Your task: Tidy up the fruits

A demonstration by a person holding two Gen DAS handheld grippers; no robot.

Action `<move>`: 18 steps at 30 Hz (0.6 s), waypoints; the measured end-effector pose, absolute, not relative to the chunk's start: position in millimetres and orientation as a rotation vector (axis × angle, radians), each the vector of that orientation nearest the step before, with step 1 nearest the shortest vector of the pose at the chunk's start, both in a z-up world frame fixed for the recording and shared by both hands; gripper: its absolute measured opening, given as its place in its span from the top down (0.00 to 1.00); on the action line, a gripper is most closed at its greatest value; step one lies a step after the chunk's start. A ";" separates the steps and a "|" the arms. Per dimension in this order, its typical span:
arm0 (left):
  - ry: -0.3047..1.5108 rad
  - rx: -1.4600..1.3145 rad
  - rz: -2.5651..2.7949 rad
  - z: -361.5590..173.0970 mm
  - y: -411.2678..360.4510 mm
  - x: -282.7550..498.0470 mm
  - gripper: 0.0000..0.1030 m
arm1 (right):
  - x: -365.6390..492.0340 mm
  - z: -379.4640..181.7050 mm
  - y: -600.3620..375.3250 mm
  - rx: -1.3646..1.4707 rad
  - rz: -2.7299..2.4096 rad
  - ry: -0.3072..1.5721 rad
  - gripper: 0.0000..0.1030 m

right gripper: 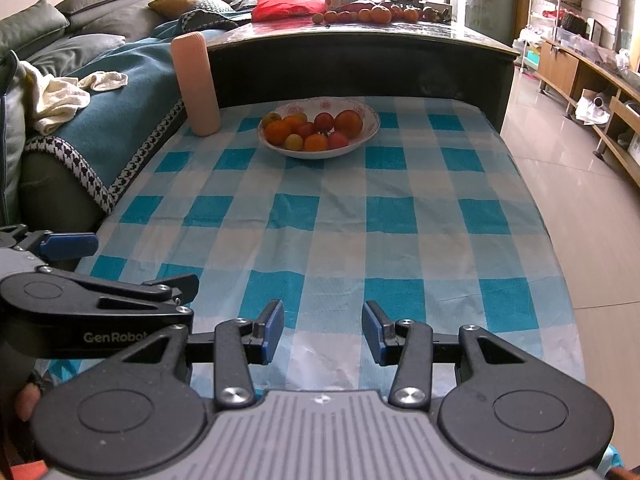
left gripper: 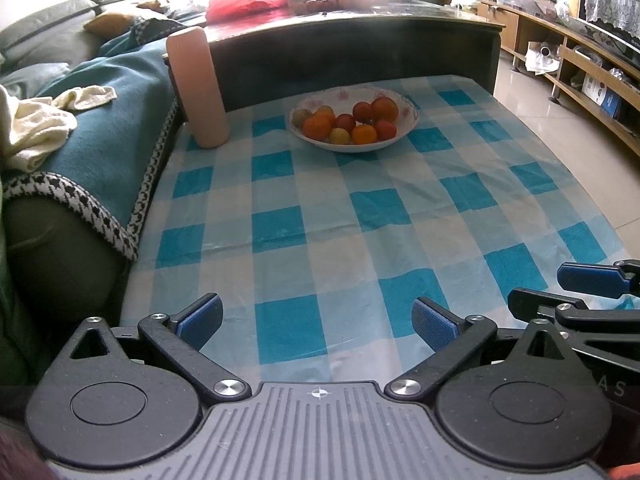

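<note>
Both my tongs — left gripper [left gripper: 316, 322], right gripper [right gripper: 323, 332] — gape empty, fruit bowl [left gripper: 405, 129] far ahead

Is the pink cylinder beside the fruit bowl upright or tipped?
Roughly upright: the pink cylinder stands on its end on the checked tablecloth, leaning slightly against the sofa edge.

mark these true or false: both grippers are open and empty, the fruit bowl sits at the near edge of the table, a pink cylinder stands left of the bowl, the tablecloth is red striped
1. Both the left gripper and right gripper are open and empty. True.
2. The white floral-rimmed bowl of fruit sits at the near table edge. False: it is at the far end, away from both grippers.
3. A tall pink ribbed cylinder stands upright left of the bowl. True.
4. The tablecloth is red striped. False: it is blue and white checked.
</note>
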State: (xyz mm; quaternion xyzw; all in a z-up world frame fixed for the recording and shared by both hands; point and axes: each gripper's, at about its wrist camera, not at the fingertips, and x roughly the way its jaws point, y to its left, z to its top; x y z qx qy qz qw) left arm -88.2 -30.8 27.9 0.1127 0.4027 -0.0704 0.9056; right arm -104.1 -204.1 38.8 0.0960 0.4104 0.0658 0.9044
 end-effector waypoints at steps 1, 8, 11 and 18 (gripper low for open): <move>0.832 0.232 -0.145 27.7 -30.7 -88.3 0.01 | -104.0 38.9 -204.0 0.198 0.136 0.848 0.44; 0.831 0.233 -0.146 27.4 -30.9 -88.9 0.01 | -104.3 38.6 -203.7 0.197 0.136 0.847 0.44; 0.830 0.234 -0.145 27.5 -30.9 -89.0 0.01 | -104.4 38.5 -203.5 0.197 0.136 0.847 0.44; 0.826 0.238 -0.144 27.9 -31.8 -90.0 0.01 | -104.4 38.8 -203.8 0.197 0.136 0.847 0.44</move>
